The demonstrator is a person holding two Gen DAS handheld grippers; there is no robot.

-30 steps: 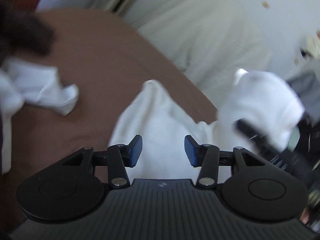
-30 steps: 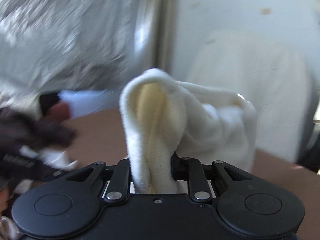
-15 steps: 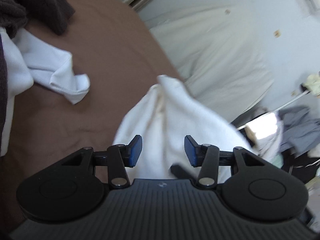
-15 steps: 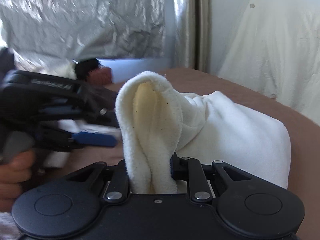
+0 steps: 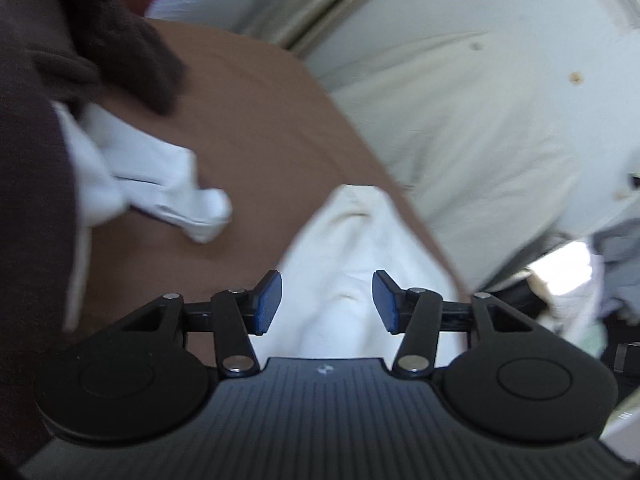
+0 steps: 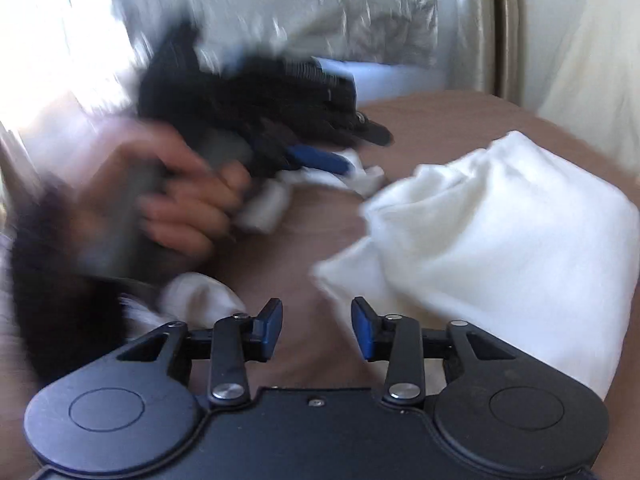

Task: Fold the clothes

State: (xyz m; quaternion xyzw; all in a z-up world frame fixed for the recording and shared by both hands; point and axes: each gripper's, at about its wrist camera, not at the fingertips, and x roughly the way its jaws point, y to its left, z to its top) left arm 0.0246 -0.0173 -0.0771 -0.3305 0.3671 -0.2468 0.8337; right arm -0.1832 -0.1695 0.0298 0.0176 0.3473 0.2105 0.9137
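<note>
The cream garment (image 6: 500, 232) lay bunched on the brown bed cover (image 6: 304, 248), right of the right gripper (image 6: 317, 328), whose jaws had just opened and let it go; nothing sat between them. The left gripper (image 5: 327, 304) hovered unclenched above the cloth, jaws slightly wider than before. This fold looked finished, with the white garment (image 5: 172, 196) likely next.

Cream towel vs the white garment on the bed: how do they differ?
The cream towel is thick, fluffy and off-white; the white garment is thin, smooth and brighter. The towel lies in a bulky folded heap; the garment is crumpled, partly under dark clothing. Both rest on the brown bedcover, ungripped.
</note>
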